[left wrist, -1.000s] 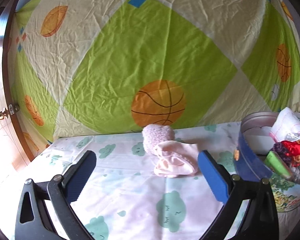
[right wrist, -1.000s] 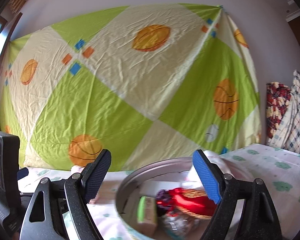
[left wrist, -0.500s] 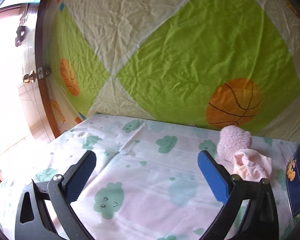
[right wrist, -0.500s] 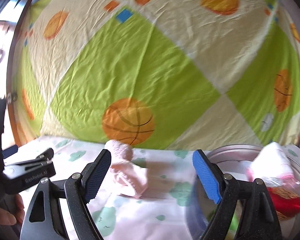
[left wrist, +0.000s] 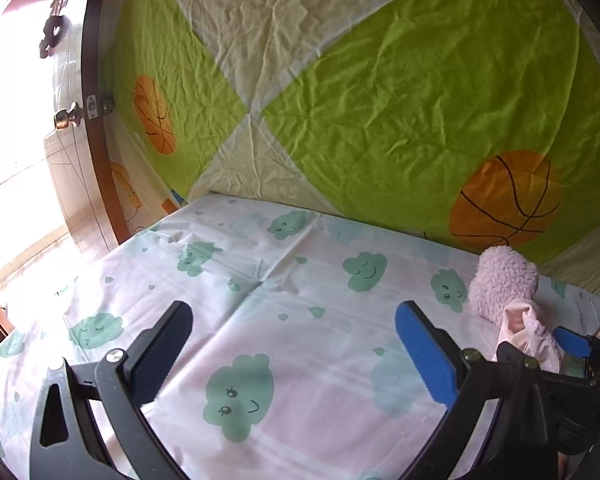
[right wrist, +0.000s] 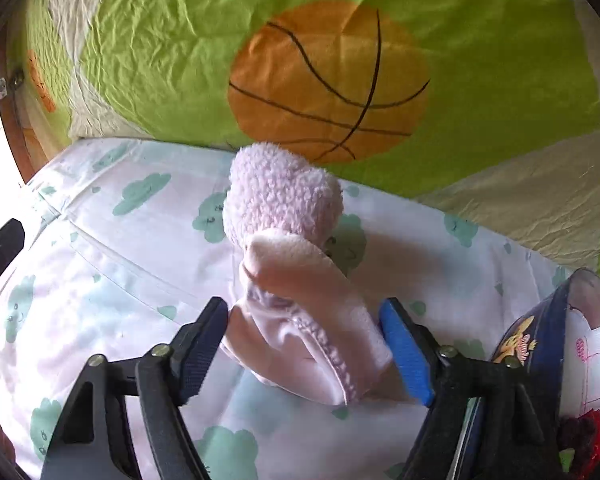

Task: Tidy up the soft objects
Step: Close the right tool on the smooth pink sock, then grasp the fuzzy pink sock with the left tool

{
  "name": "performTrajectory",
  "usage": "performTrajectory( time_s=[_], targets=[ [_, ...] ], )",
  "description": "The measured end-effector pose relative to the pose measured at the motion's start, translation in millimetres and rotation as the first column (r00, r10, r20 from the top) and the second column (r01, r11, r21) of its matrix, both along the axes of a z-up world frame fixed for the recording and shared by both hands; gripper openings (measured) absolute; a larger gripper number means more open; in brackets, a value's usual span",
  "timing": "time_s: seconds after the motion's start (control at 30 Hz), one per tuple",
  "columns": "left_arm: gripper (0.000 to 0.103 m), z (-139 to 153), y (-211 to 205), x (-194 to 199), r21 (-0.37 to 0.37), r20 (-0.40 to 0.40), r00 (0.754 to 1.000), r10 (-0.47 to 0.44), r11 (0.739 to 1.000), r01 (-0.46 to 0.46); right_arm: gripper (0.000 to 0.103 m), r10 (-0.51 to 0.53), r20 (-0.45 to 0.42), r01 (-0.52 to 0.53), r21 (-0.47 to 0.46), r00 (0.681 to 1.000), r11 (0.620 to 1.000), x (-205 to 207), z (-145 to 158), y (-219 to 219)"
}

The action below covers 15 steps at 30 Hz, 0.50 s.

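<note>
A pink fleece baby mitten or bootie [right wrist: 300,308] lies on the cloud-print bed sheet [right wrist: 100,280], its fuzzy end [right wrist: 280,192] towards the wall. My right gripper [right wrist: 304,344] is open, its two fingers on either side of the smooth end, close to the cloth. In the left wrist view the same pink piece [left wrist: 512,304] lies at the far right, with the right gripper's blue pad beside it. My left gripper [left wrist: 292,344] is open and empty over bare sheet [left wrist: 260,300], well left of the pink piece.
A round tin [right wrist: 548,344] with a dark blue wall holds several soft items at the right edge. A green and cream basketball-print cloth [left wrist: 380,100] hangs behind the bed. A wooden door with a brass knob [left wrist: 66,118] stands at the left.
My right gripper swung left from above the tin and came down around the pink piece. My left gripper turned left, away from the pink piece, and now faces bare sheet.
</note>
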State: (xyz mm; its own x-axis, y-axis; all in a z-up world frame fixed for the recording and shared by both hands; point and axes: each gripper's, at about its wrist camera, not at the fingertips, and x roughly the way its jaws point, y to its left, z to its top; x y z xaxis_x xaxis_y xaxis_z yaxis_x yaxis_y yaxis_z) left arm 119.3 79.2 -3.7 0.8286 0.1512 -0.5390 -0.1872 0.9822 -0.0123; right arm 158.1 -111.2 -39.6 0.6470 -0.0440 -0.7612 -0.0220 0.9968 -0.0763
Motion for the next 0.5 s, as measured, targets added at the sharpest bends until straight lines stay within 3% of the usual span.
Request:
performTrajectory(
  time_s=[0.03, 0.07, 0.13, 0.2, 0.3, 0.5],
  targets=[
    [0.103, -0.9, 1.0, 1.0, -0.003, -0.006, 1.0, 0.002, 1.0, -0.002, 0.058, -0.003, -0.02, 0.003, 0.004, 1.0, 1.0, 3.6, -3.1, -1.2],
    [0.103, -1.6, 1.7, 1.6, -0.007, -0.009, 1.0, 0.002, 1.0, -0.002, 0.055, 0.004, -0.021, -0.004, 0.02, 1.0, 1.0, 4.5, -3.3, -2.3],
    [0.103, -2.0, 1.5, 1.6, -0.009, -0.011, 1.0, 0.002, 1.0, -0.002, 0.027, 0.018, -0.015, -0.017, 0.034, 1.0, 0.999, 3.0, -2.3, -2.6],
    [0.103, -2.0, 1.1, 1.4, -0.006, -0.009, 1.0, -0.004, 1.0, 0.004, 0.018, 0.025, -0.01, -0.024, 0.033, 1.0, 0.999, -0.9, 0.3, 0.5],
    [0.103, -1.5, -0.5, 1.1, -0.004, -0.003, 1.0, -0.017, 1.0, 0.017, 0.013, 0.034, 0.047, -0.038, 0.081, 0.998, 0.996, -19.5, 9.0, -3.0],
    [0.103, -0.2, -5.2, -1.1, -0.002, 0.01, 0.998, -0.061, 0.998, 0.061, 0.013, 0.013, 0.32, -0.048, 0.1, 0.947, 0.994, -103.4, 43.3, -13.2]
  ],
)
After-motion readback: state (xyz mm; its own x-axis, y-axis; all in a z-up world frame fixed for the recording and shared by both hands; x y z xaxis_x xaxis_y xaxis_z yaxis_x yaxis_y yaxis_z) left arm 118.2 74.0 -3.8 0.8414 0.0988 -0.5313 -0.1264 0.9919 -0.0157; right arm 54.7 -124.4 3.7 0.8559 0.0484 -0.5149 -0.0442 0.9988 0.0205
